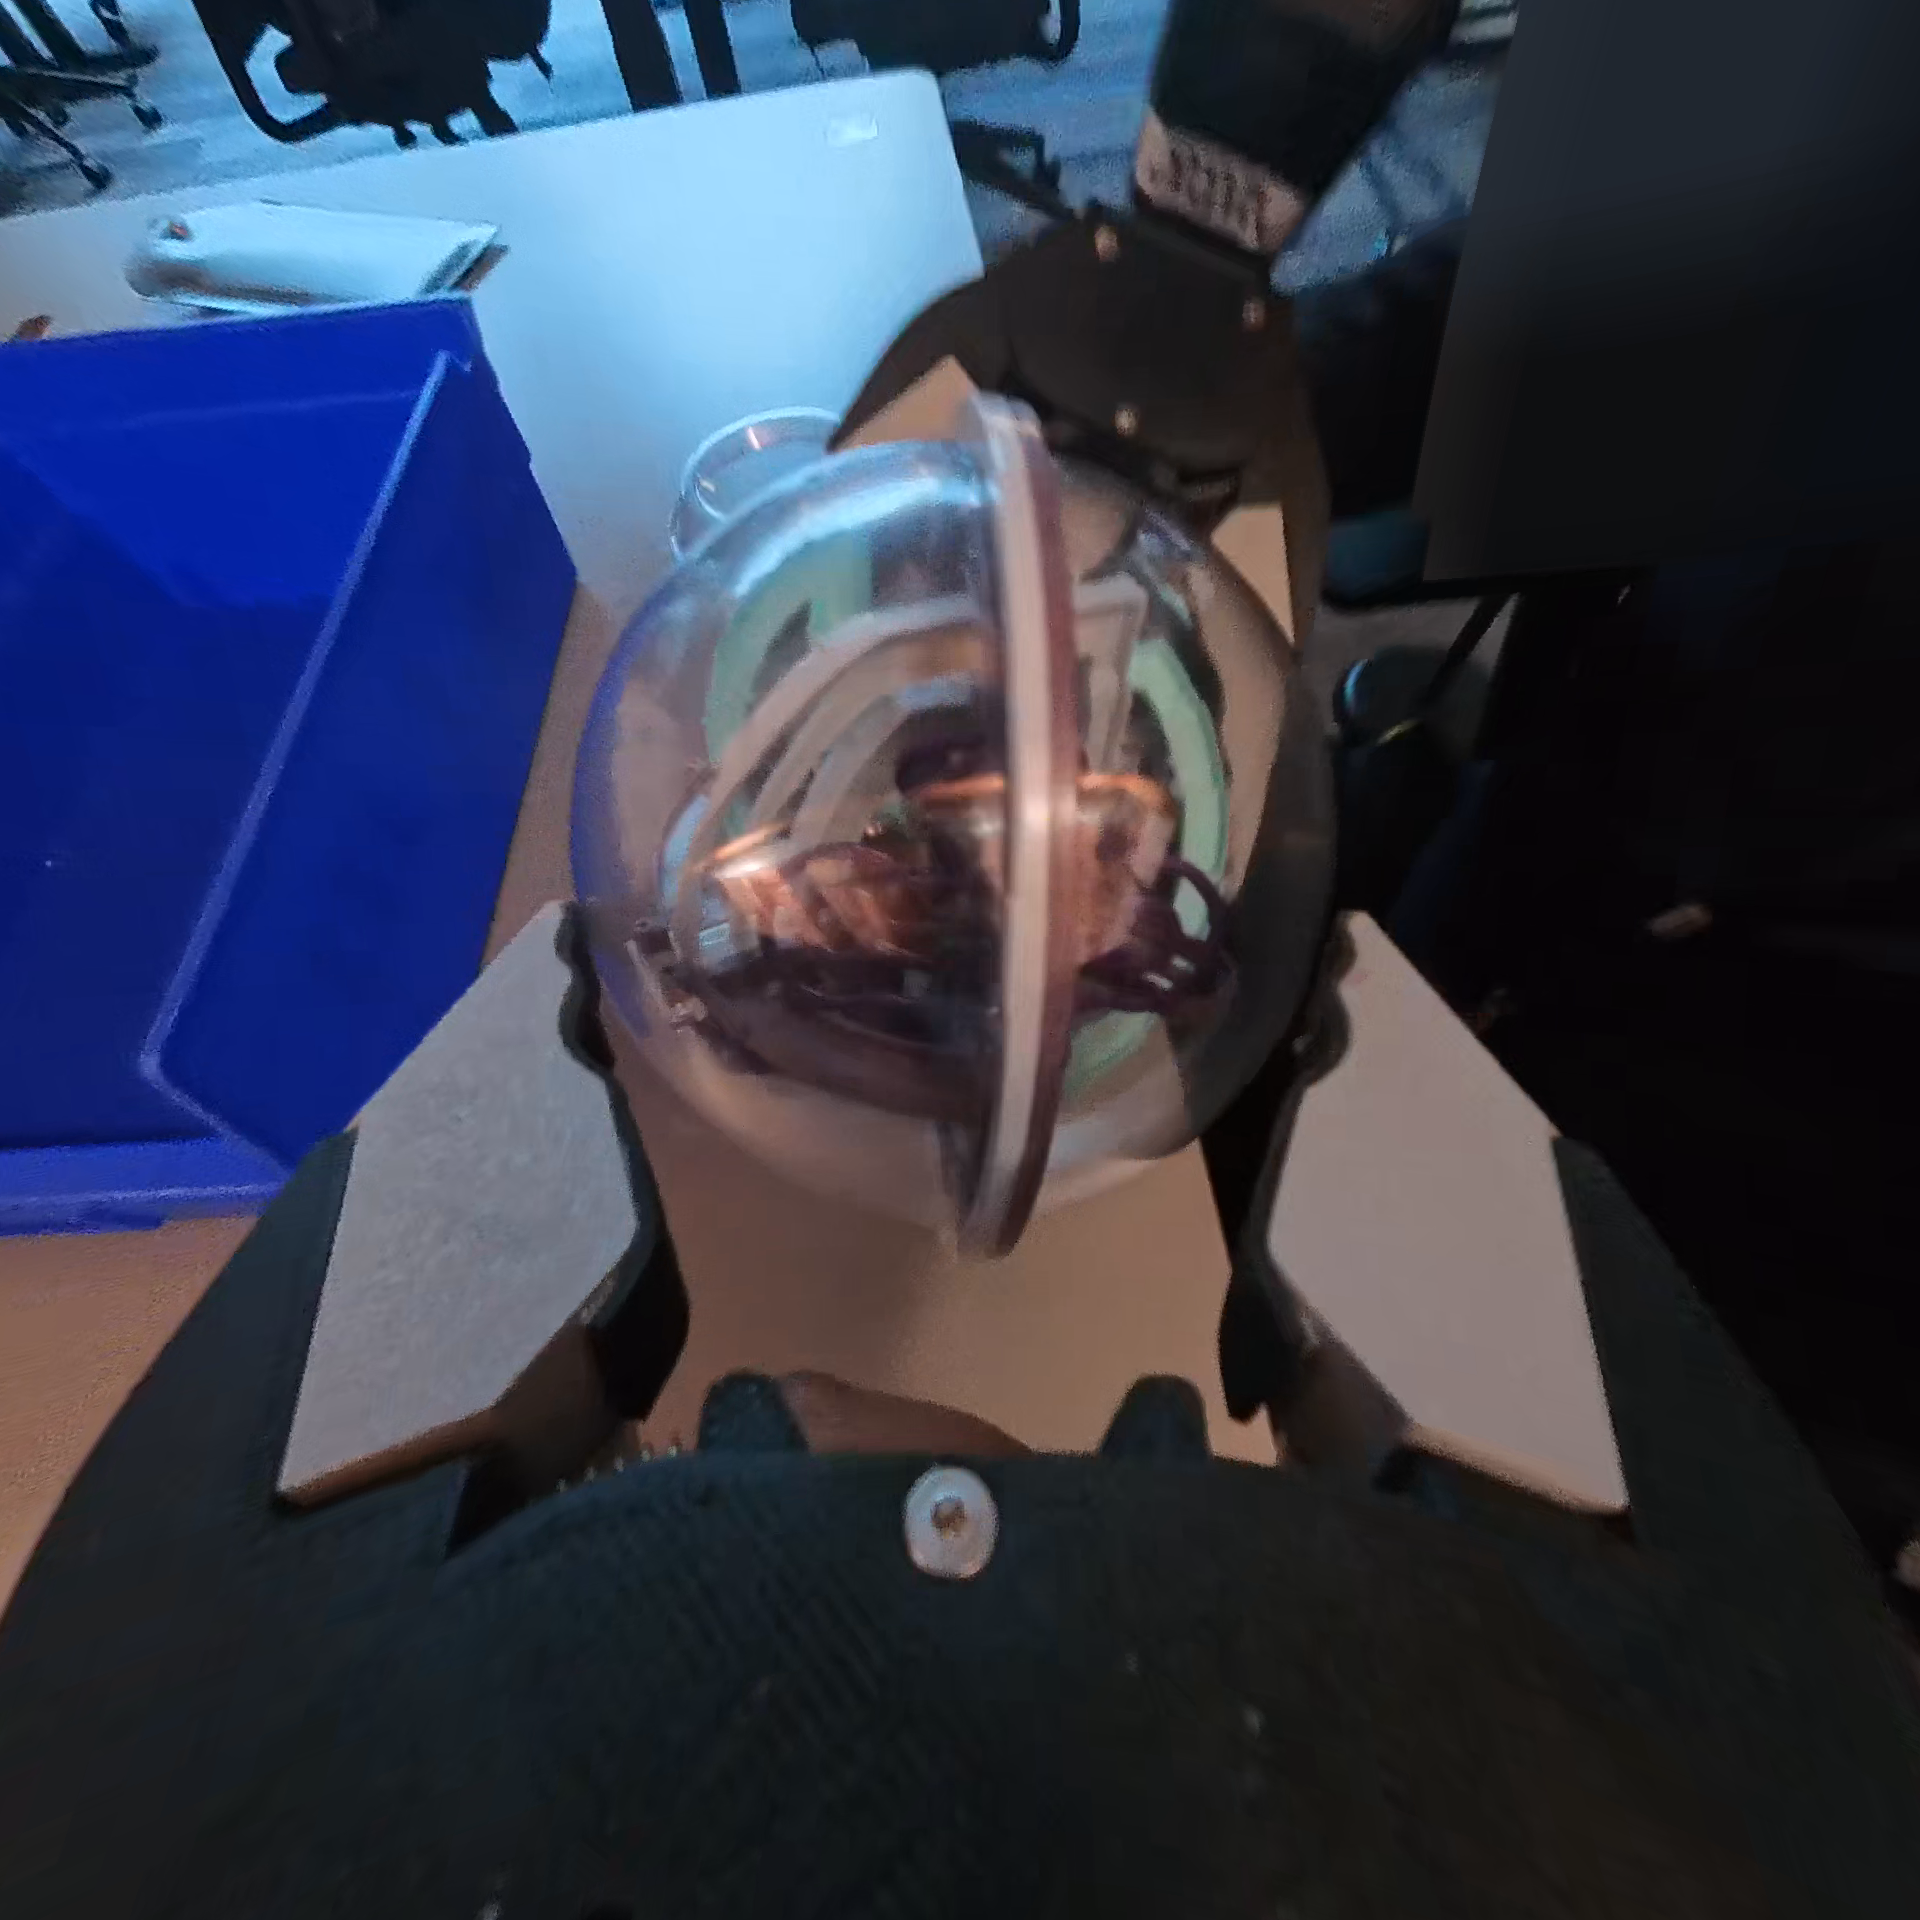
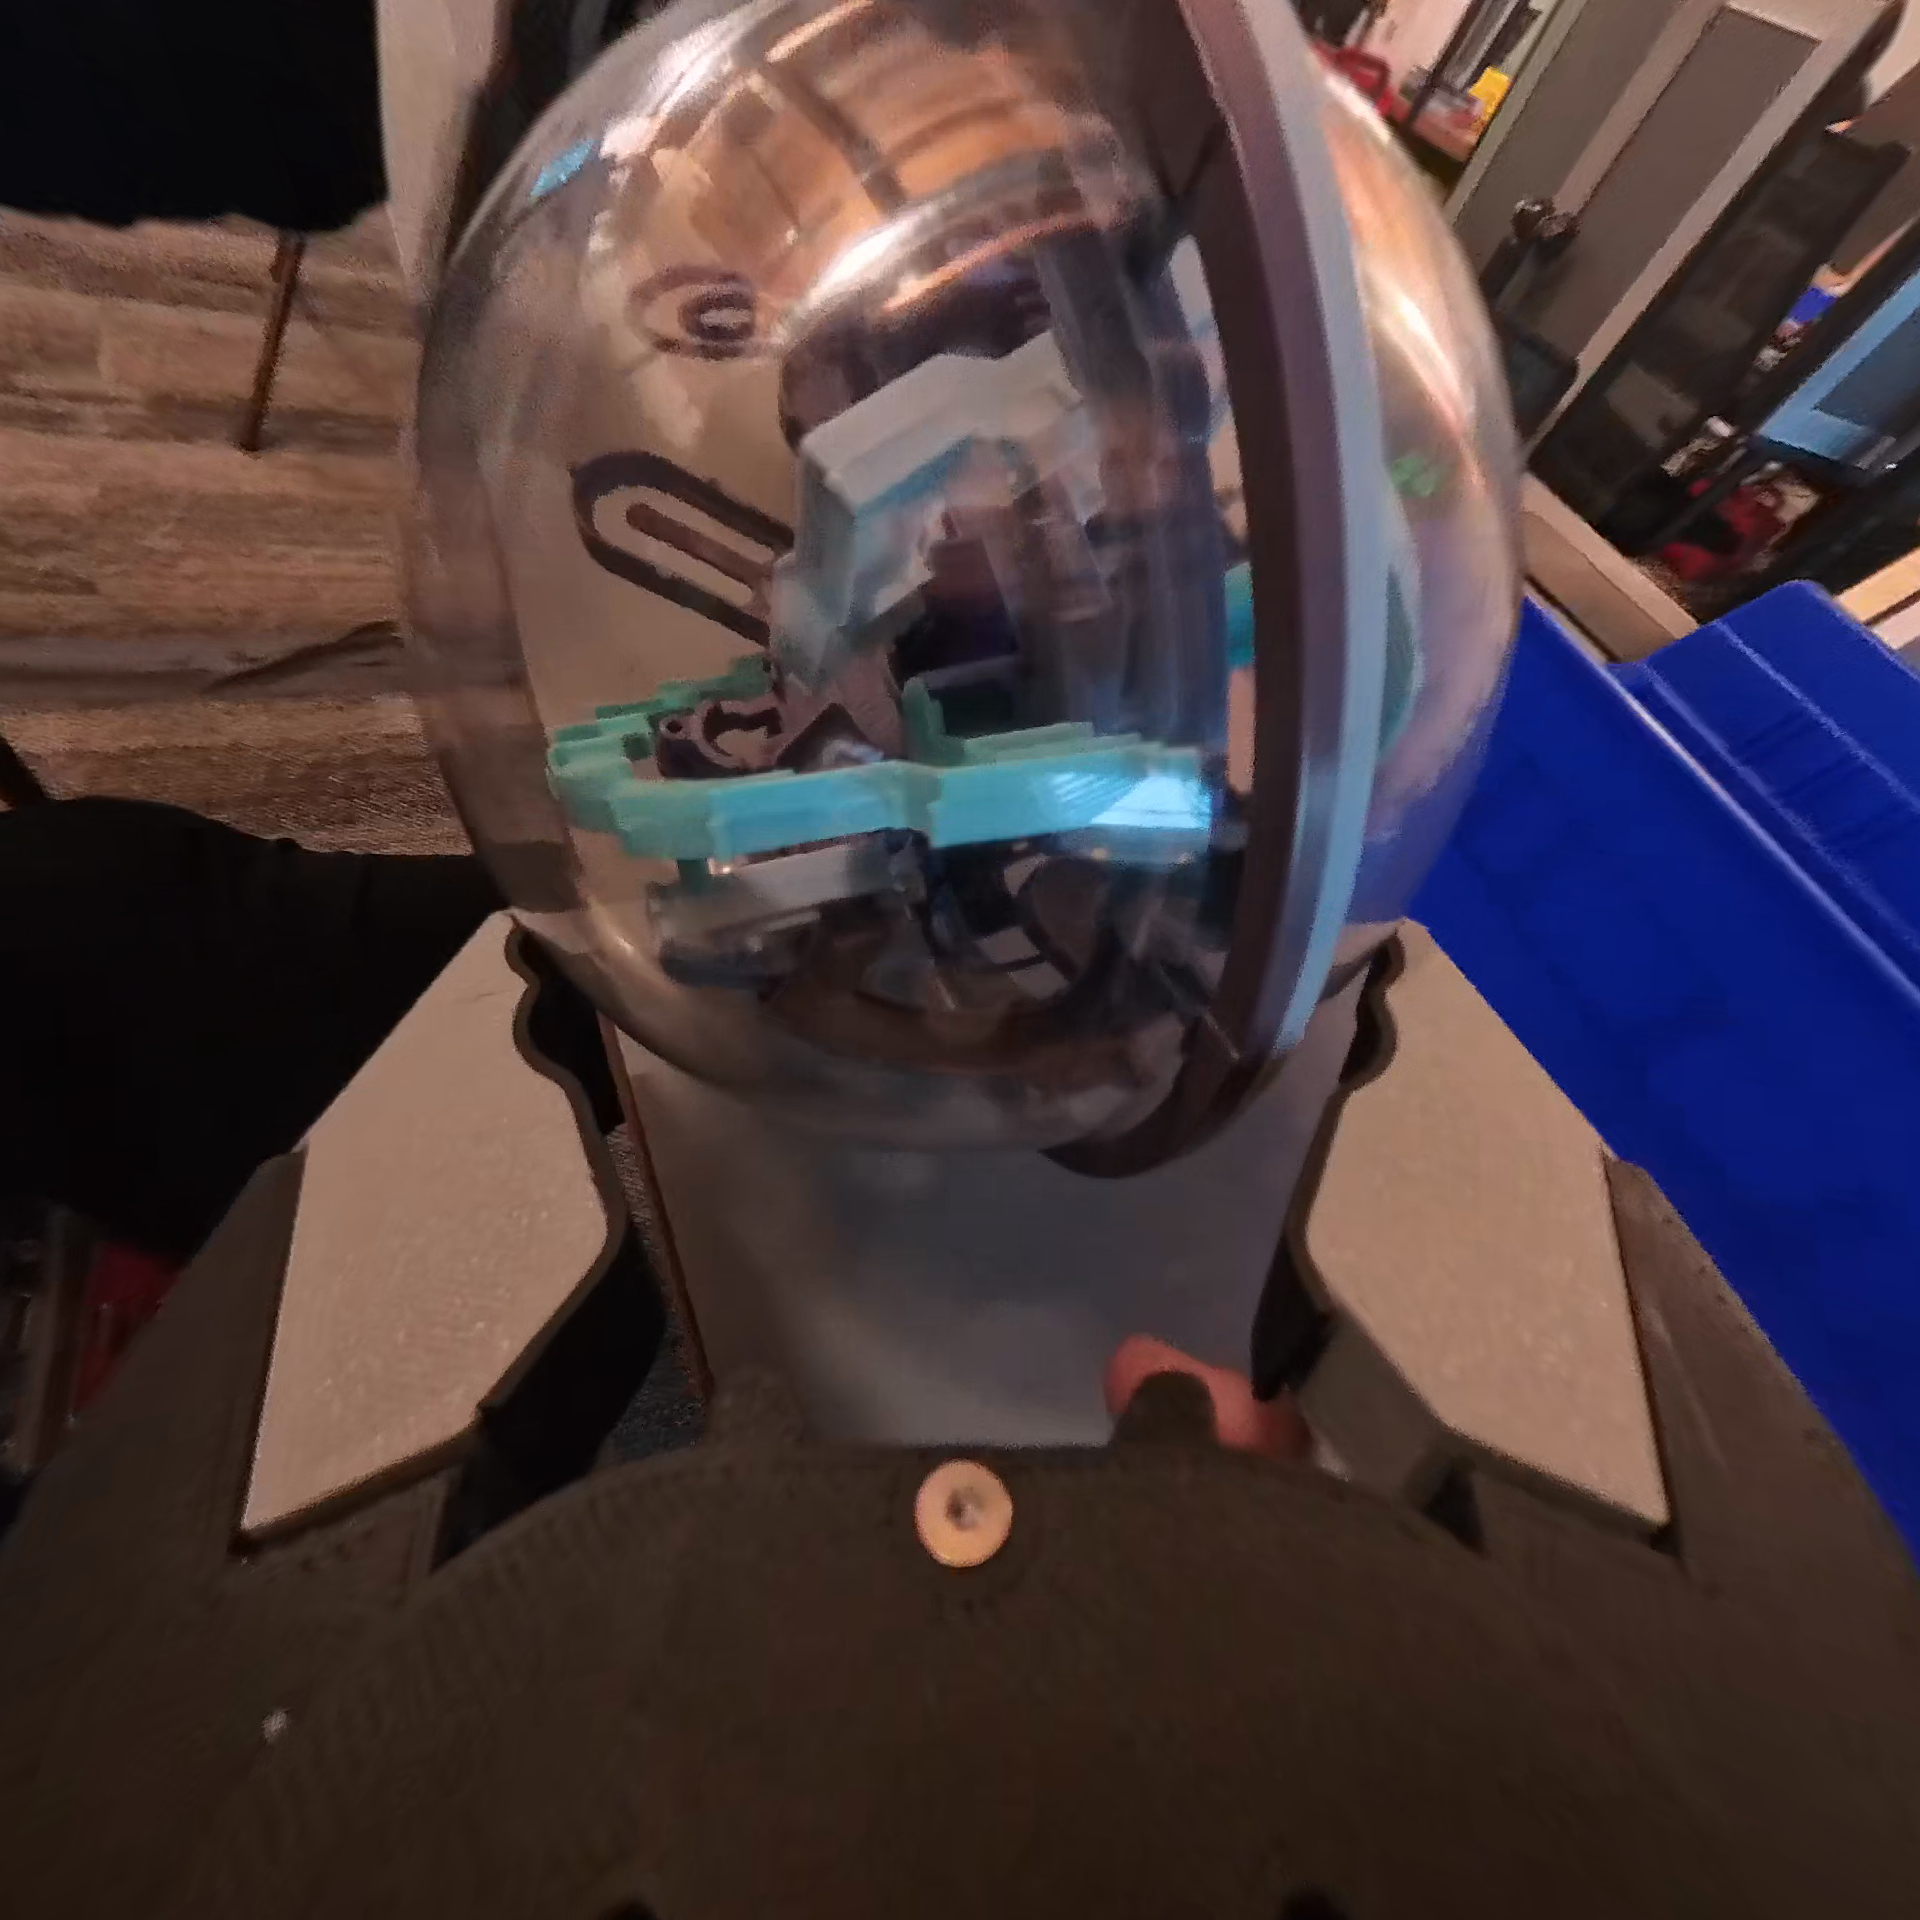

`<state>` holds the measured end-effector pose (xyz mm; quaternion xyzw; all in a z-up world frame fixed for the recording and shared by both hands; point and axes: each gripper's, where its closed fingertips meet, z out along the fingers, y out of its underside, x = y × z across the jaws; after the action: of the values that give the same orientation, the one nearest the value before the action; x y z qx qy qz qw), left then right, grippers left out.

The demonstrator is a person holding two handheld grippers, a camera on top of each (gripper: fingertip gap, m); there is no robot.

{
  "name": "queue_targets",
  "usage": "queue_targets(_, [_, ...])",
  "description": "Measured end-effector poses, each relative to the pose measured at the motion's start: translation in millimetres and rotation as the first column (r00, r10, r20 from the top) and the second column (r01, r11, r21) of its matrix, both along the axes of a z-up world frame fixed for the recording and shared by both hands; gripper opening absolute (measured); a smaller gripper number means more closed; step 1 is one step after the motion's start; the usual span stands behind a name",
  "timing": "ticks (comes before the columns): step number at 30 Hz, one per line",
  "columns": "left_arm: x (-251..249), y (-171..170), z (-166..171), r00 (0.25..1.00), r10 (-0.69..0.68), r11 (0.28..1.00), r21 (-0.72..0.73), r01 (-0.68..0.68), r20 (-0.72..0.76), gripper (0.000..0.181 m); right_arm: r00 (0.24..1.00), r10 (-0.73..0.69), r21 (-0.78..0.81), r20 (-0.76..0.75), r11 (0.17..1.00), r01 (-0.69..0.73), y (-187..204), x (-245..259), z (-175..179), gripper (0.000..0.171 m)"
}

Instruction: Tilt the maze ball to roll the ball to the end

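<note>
Left wrist view shows the maze ball (image 1: pixel 831 810) clamped between the fingers of the left hand-held gripper (image 1: pixel 951 935), raised above the table (image 1: pixel 94 1340). At 1 o'clock, the right hand-held gripper (image 1: pixel 1070 499) grips its far side. A blue bin (image 1: pixel 208 727) sits at 9 o'clock. Right wrist view: the sphere fills the right hand-held gripper's jaws, seam ring near vertical; the inner ball cannot be made out.

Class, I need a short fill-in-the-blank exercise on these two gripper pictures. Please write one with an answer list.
1. The maze ball is held by ____ grippers at once.
2. The bin beside the ball is ____ in colour.
3. The ball's outer shell is ____, so the tracks inside show.
4. The left gripper has one of its fingers on each ____ of the ball.

Answers: two; blue; clear; side
</note>
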<state>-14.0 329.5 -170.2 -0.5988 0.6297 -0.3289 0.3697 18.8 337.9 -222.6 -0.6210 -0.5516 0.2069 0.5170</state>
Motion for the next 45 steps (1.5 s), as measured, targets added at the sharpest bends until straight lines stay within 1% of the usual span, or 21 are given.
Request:
queue_targets(2, [2,0,8,0.999,0.018,0.999,-0.034,-0.018,0.027,0.127,0.999,-0.036,0.039,0.032,0.999,0.035,1,0,-5,0.147])
queue_targets(3, [4,0,10,0.999,0.028,0.999,-0.026,-0.028,0.022,0.125,0.996,-0.065,0.065,0.057,0.996,0.061,3,1,-8,0.147])
queue_targets(5, [6,-1,5,0.999,0.03,0.998,0.052,-0.028,-0.038,0.129,0.99,-0.114,0.109,0.08,0.988,0.105,5,2,-9,0.146])
queue_targets(7, [6,-3,-6,0.992,0.012,0.989,0.147,0.006,-0.126,0.137,0.993,-0.106,0.107,0.043,0.989,0.1,0,-1,-4,0.144])
queue_targets(10, [4,-1,-16,0.98,0.007,0.978,0.207,0.035,-0.197,0.143,0.997,-0.071,0.045,-0.006,0.996,0.071,-6,-2,3,0.142])
queue_targets(15, [1,1,-17,0.98,-0.033,0.978,0.193,0.073,-0.199,0.144,0.998,-0.026,-0.05,-0.065,0.998,0.023,-13,-2,10,0.141])
queue_targets(19, [-2,2,-18,0.976,-0.082,0.972,0.198,0.123,-0.203,0.144,0.99,0.044,-0.133,-0.137,0.989,-0.063,-22,2,18,0.139])
queue_targets(22, [-4,9,-20,0.972,-0.092,0.968,0.209,0.138,-0.215,0.144,0.965,0.108,-0.231,-0.239,0.959,-0.164,-25,13,32,0.14])
queue_targets(23, [-5,12,-22,0.97,-0.093,0.966,0.215,0.142,-0.224,0.144,0.955,0.136,-0.26,-0.264,0.943,-0.207,-24,17,36,0.137])
queue_targets(24, [-6,15,-23,0.967,-0.098,0.963,0.222,0.151,-0.233,0.143,0.948,0.152,-0.294,-0.279,0.926,-0.235,-20,22,38,0.136])
queue_targets(26, [-6,18,-24,0.963,-0.114,0.958,0.229,0.171,-0.244,0.143,0.948,0.147,-0.373,-0.282,0.894,-0.249,-4,28,37,0.139])
queue_targets(28, [-3,20,-24,0.962,-0.123,0.956,0.23,0.181,-0.244,0.143,0.944,0.161,-0.448,-0.286,0.849,-0.281,8,27,34,0.131])
queue_targets(29, [-1,21,-23,0.962,-0.126,0.954,0.237,0.185,-0.241,0.143,0.938,0.184,-0.473,-0.293,0.825,-0.309,9,25,34,0.124])
queue_targets(30, [0,22,-23,0.962,-0.128,0.951,0.245,0.188,-0.241,0.143,0.932,0.207,-0.48,-0.297,0.812,-0.333,8,22,34,0.121])
queue_targets(32, [1,22,-22,0.962,-0.133,0.947,0.256,0.194,-0.24,0.143,0.944,0.212,-0.435,-0.254,0.846,-0.307,12,20,30,0.115])
queue_targets(34, [0,22,-22,0.963,-0.127,0.942,0.276,0.192,-0.236,0.143,0.951,0.204,-0.386,-0.233,0.878,-0.283,11,17,27,0.117])
queue_targets(36, [-1,20,-20,0.968,-0.123,0.943,0.279,0.184,-0.22,0.143,0.954,0.167,-0.352,-0.249,0.902,-0.25,9,14,26,0.117])
queue_targets(39, [-1,13,-14,0.971,-0.157,0.941,0.272,0.203,-0.181,0.142,0.965,0.123,-0.284,-0.232,0.94,-0.188,2,9,19,0.117])
queue_targets(42, [1,10,-10,0.966,-0.186,0.938,0.26,0.23,-0.181,0.142,0.985,0.088,-0.232,-0.151,0.965,-0.122,0,7,7,0.116])
queue_targets(45, [2,11,-9,0.958,-0.201,0.935,0.253,0.25,-0.204,0.142,0.99,0.061,-0.234,-0.125,0.968,-0.089,1,5,4,0.118])
